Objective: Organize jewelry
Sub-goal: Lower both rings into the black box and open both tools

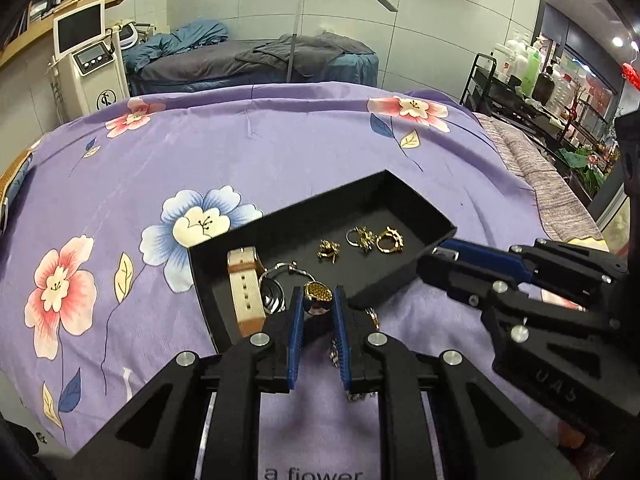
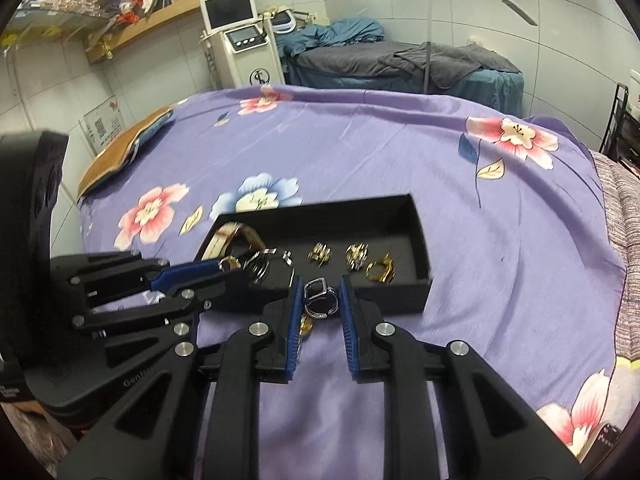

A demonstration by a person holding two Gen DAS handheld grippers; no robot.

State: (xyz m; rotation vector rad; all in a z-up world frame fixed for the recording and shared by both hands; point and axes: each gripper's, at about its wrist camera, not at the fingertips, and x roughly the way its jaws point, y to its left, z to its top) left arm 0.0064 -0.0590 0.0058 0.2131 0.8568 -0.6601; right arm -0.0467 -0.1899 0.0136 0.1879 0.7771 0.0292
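Holding one ring each, both grippers hover just short of the tray's (image 1: 224, 280) near wall. Left gripper (image 1: 317, 300) pinches a gold-topped ring (image 1: 317, 296); right gripper (image 2: 320, 298) pinches a silver ring (image 2: 318, 294). Beyond the fingers, the tray already holds a watch (image 1: 245, 292), a bangle (image 1: 280, 270) and three gold pieces (image 1: 360, 240). Judging by this, little remains: a few small pieces (image 1: 334, 354) lie below the left fingers.
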